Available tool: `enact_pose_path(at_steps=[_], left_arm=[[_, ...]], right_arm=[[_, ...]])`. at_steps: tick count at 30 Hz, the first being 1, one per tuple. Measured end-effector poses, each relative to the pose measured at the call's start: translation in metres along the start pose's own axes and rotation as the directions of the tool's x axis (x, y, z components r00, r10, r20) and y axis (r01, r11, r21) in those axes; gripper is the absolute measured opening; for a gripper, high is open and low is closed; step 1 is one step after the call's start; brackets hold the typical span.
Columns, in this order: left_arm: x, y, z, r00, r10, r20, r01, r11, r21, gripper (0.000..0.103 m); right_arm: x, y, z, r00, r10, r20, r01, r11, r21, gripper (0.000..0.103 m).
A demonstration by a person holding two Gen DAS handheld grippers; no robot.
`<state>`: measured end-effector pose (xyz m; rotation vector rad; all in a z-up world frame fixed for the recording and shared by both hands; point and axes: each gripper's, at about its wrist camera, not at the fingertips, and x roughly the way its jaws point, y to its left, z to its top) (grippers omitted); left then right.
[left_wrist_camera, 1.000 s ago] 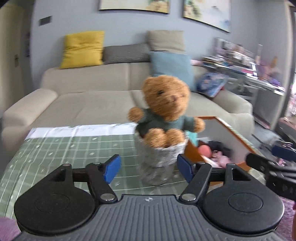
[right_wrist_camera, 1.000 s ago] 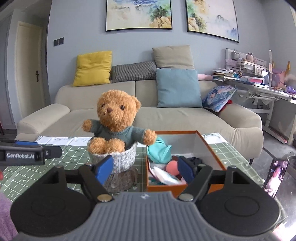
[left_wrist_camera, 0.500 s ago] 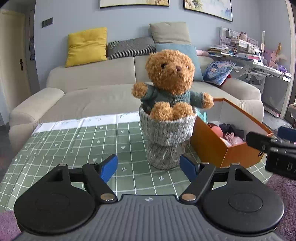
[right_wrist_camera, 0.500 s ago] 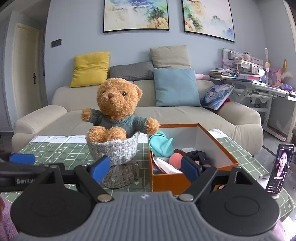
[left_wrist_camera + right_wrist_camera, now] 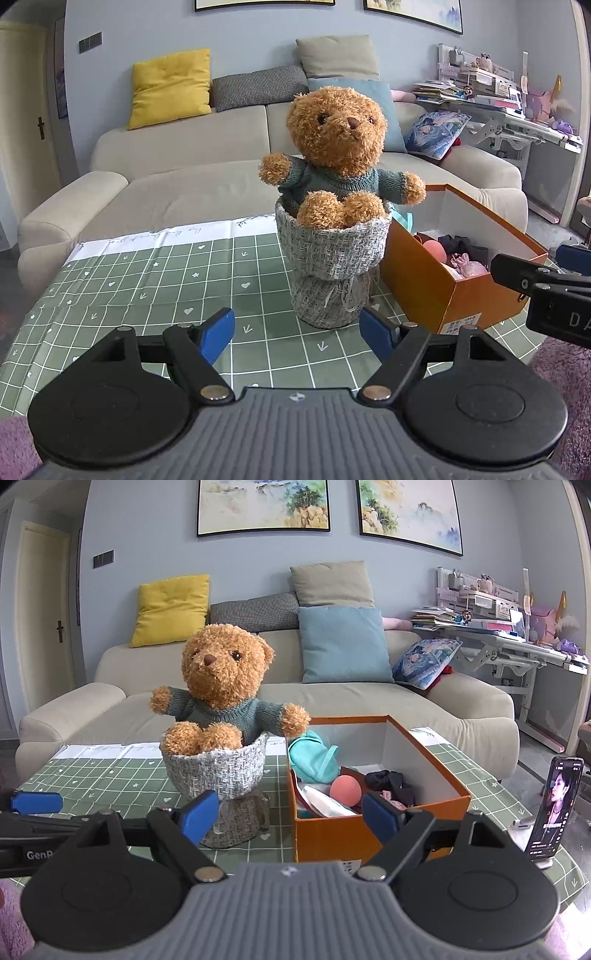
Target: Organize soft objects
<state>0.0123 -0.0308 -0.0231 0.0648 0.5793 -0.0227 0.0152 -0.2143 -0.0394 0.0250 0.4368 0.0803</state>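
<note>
Teddy bear (image 5: 338, 155) in a green knitted sweater sits upright in a grey woven pouch (image 5: 332, 266), which stands on the green checked tablecloth (image 5: 147, 280).

Left gripper (image 5: 297, 334): jaws spread wide, nothing between the blue pads. The pouch's base lies just ahead of the gap, nearer the right-hand pad; whether that pad touches it cannot be told.

Right gripper (image 5: 291, 818): jaws wide, holding nothing. Its gap looks onto the front wall of the orange box (image 5: 332, 834), which stands just beside the pouch. The pouch shows behind its left pad.

In the box: a teal fabric item (image 5: 314, 762) hanging over the rear left corner, a pink ball (image 5: 345, 790), dark fabric (image 5: 388, 779), a white packet (image 5: 325, 803).

A phone (image 5: 557, 808) stands propped at the table's right edge, well apart from the box.
</note>
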Motion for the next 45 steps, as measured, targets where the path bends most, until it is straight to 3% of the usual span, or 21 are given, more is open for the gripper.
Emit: enact_pose_path(at_steps=[45], left_arm=[[-0.0025, 0.0038, 0.0001, 1.0, 0.005, 0.012, -0.005, 1.0, -0.002, 0.09]], right_arm=[[-0.0007, -0.0009, 0.0001, 1.0, 0.007, 0.003, -0.007, 1.0, -0.008, 0.084]])
